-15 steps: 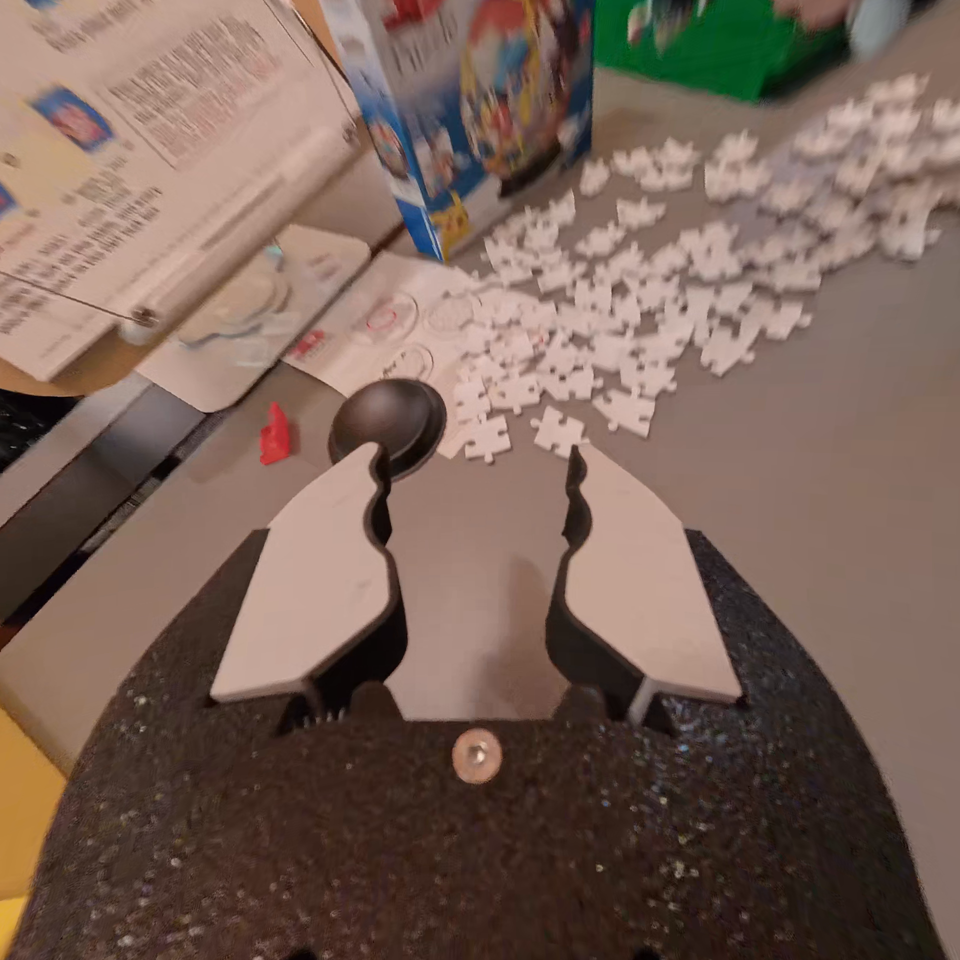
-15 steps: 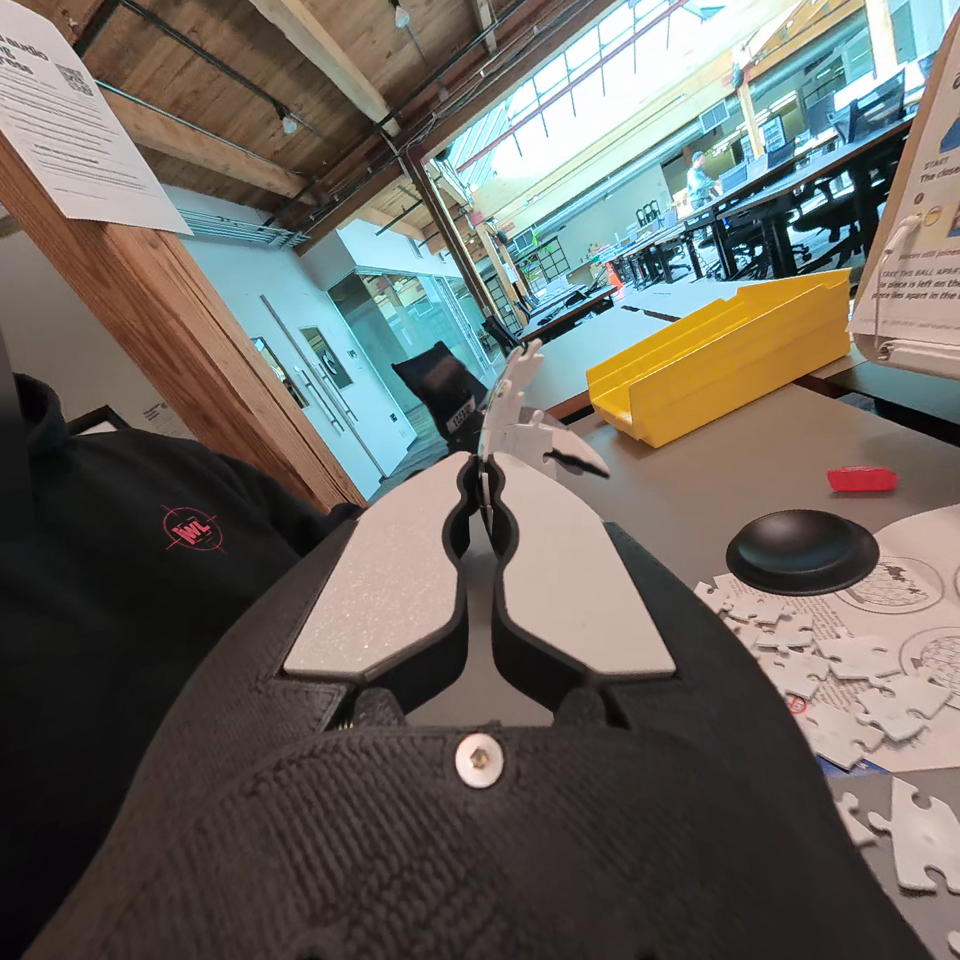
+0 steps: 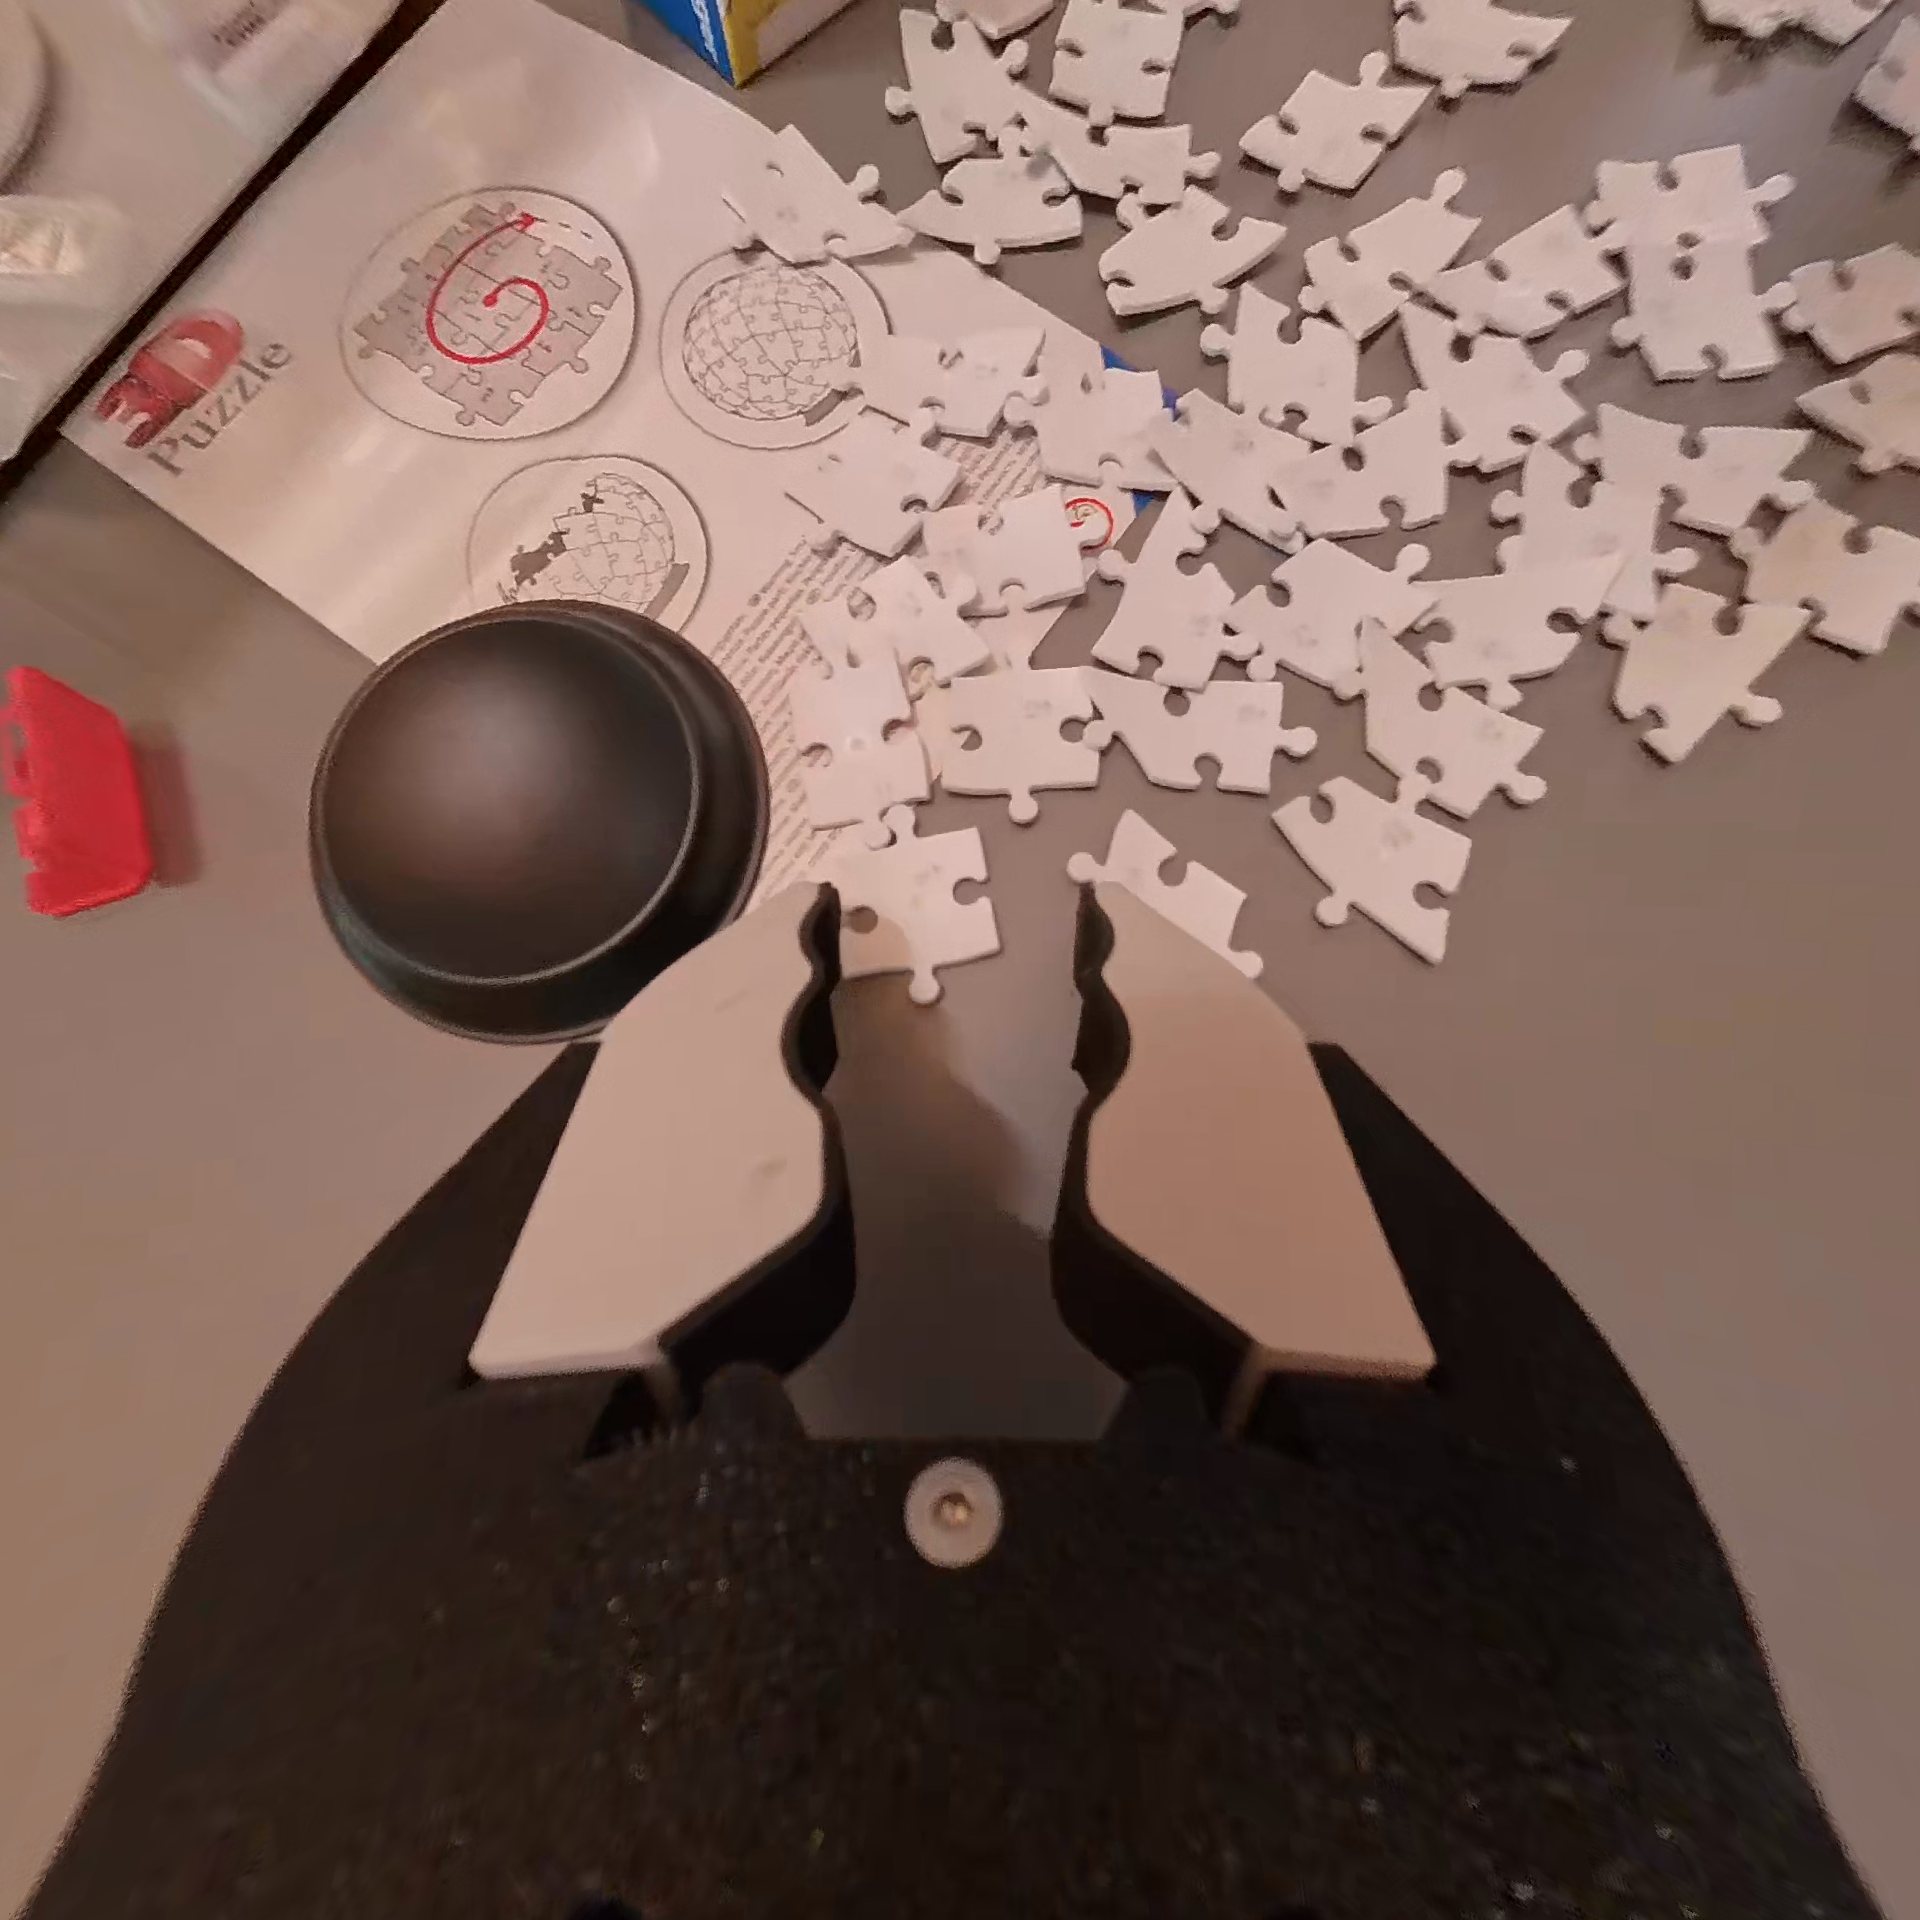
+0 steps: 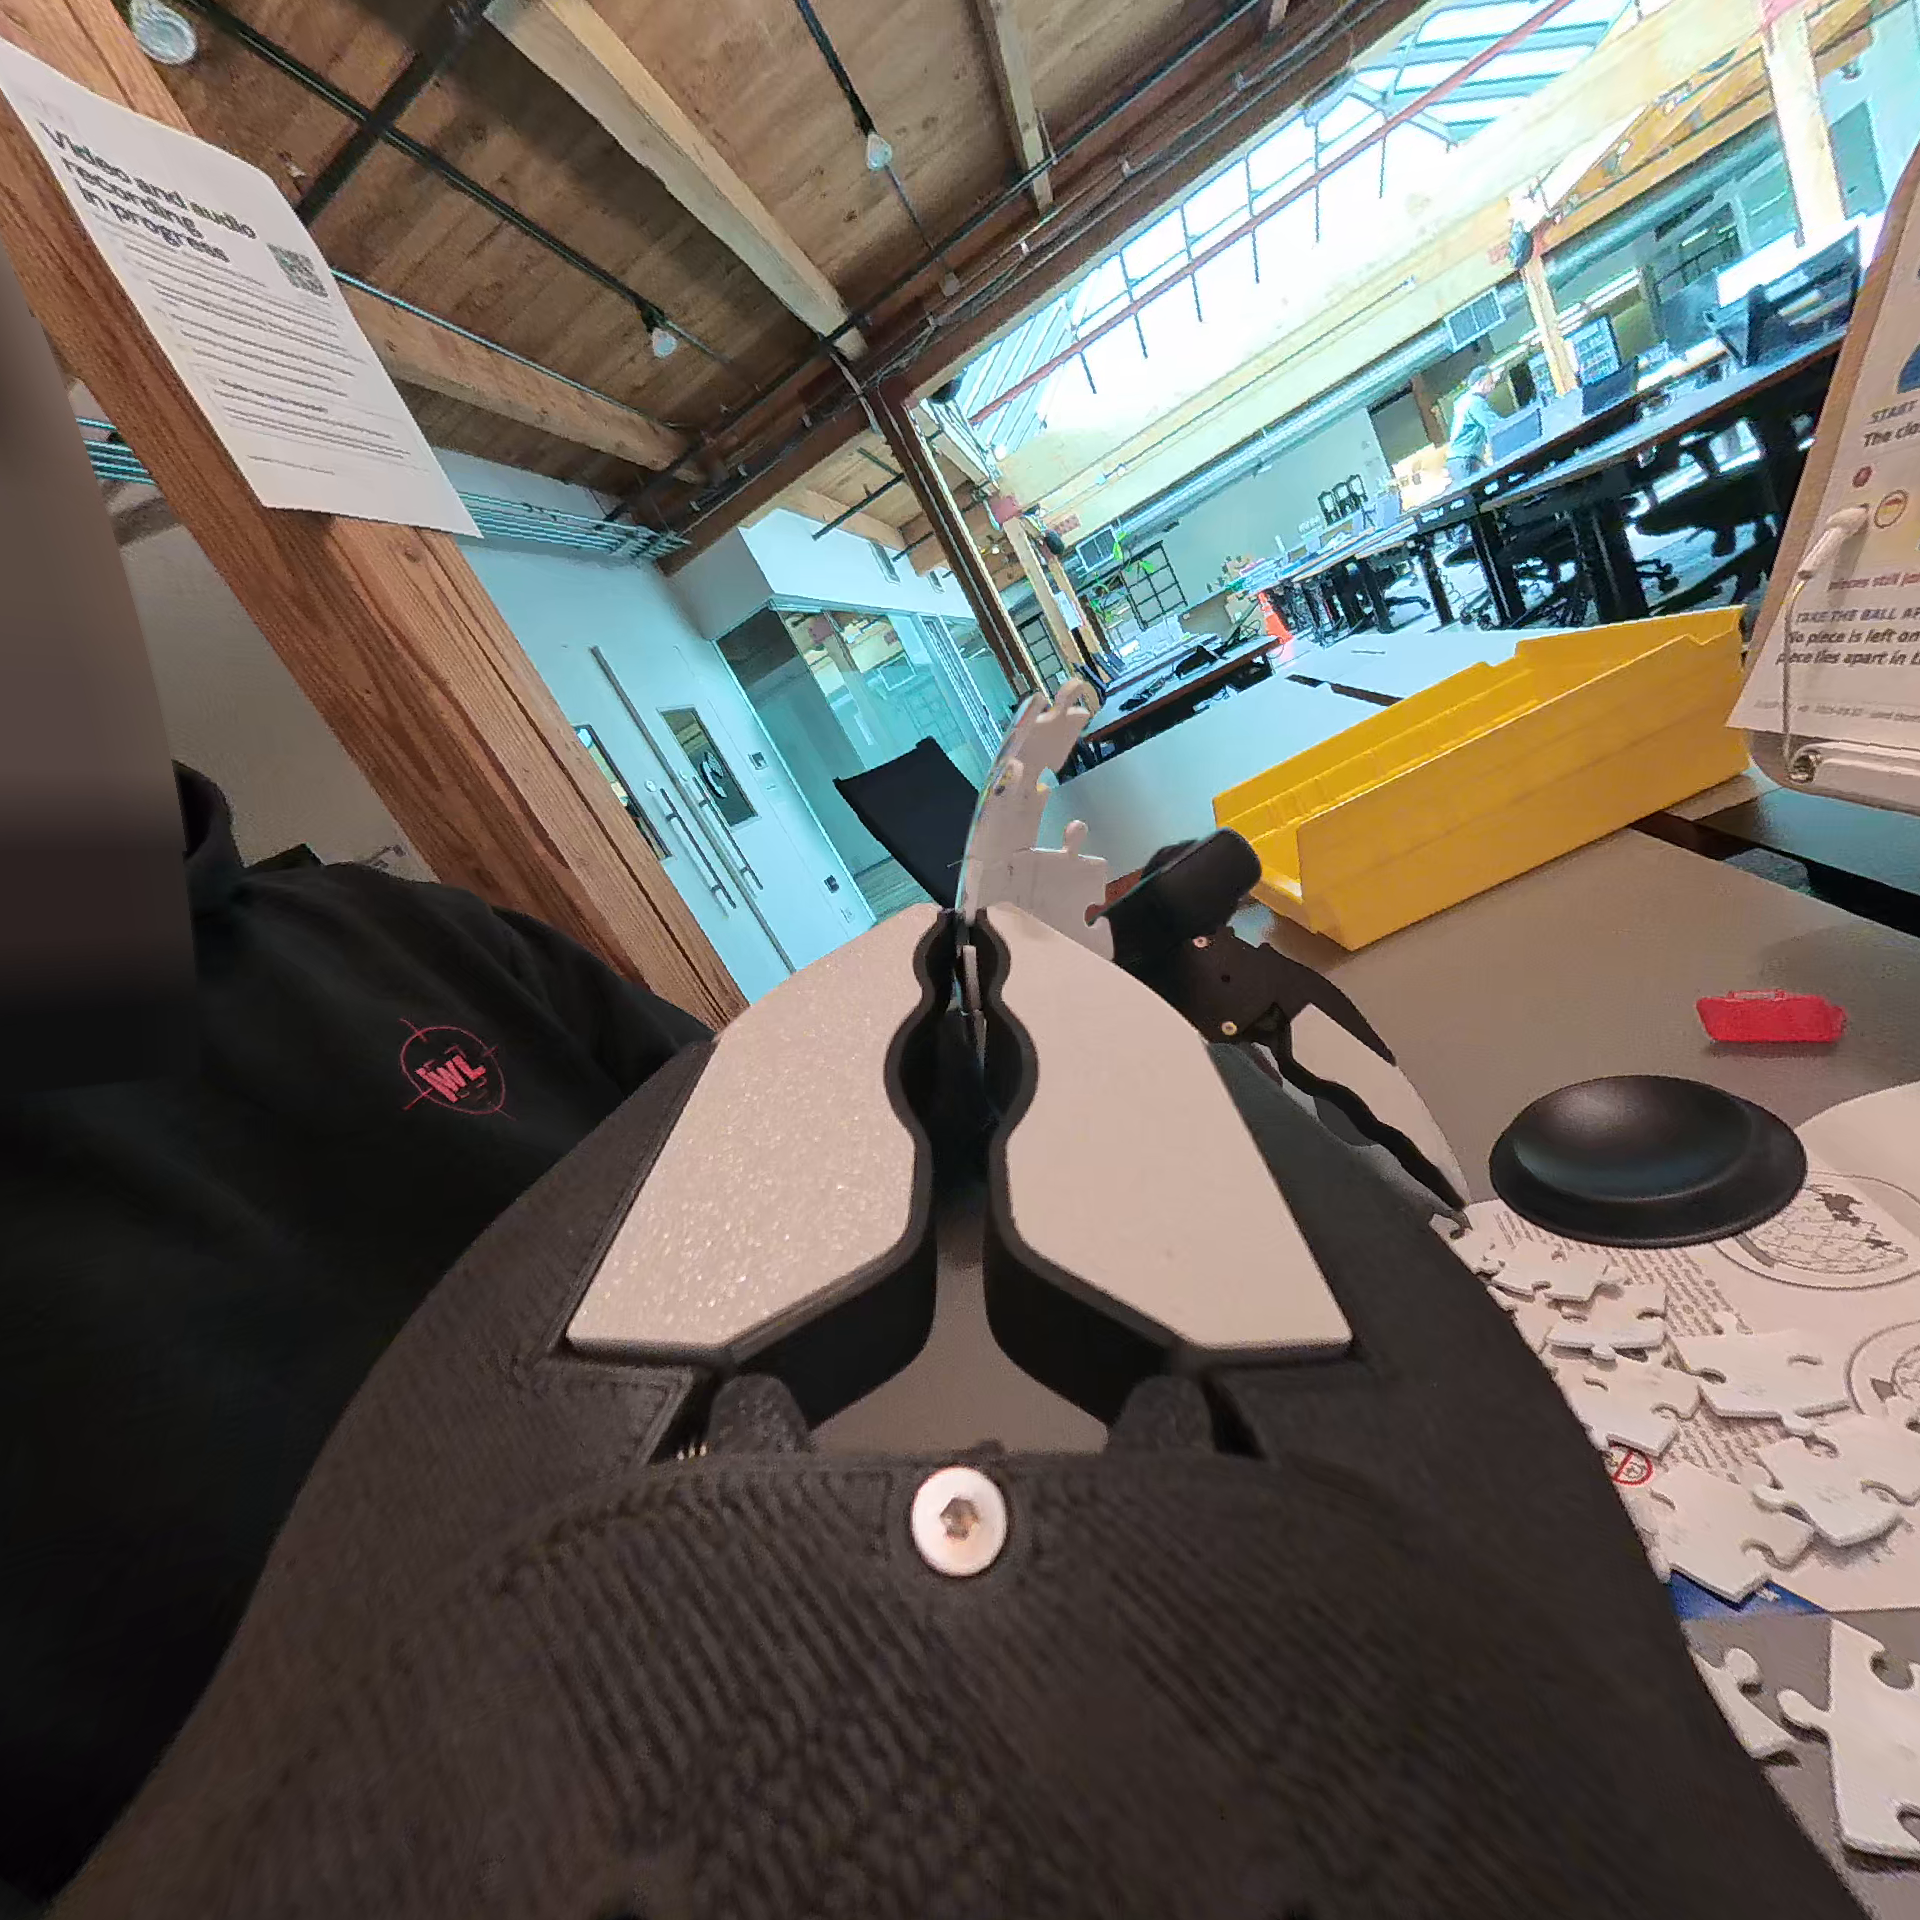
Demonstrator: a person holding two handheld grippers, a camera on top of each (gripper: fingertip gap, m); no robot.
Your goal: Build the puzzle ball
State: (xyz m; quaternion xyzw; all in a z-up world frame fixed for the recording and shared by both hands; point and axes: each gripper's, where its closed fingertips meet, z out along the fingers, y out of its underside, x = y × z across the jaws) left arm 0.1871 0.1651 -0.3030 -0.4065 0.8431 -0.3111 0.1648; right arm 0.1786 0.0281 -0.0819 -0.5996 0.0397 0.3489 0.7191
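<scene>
My left gripper (image 3: pixel 951 912) is open and low over the grey table (image 3: pixel 1558 1091). A white puzzle piece (image 3: pixel 930 878) lies flat between its fingertips, and another piece (image 3: pixel 1174 894) lies by the right finger. A black dish-shaped stand (image 3: pixel 520 810) sits just left of it. Many white pieces (image 3: pixel 1351 499) are scattered ahead. My right gripper (image 4: pixel 966 930) is shut on a curved section of joined pieces (image 4: pixel 1023 810) and holds it upright in the air. The left gripper (image 4: pixel 1439 1195) also shows in the right wrist view, beside the stand (image 4: pixel 1647 1158).
A printed instruction sheet (image 3: pixel 416 343) lies under the stand and some pieces. A small red object (image 3: pixel 73 790) lies to the left. A blue box corner (image 3: pixel 727 36) is behind. A yellow bin (image 4: pixel 1486 769) and a sign holder (image 4: pixel 1860 540) stand farther off. A person in a black hoodie (image 4: pixel 312 1091) is close.
My left gripper has moved forward and down to the nearest pieces beside the black stand, and now shows in the right wrist view. My right gripper still holds the joined pieces.
</scene>
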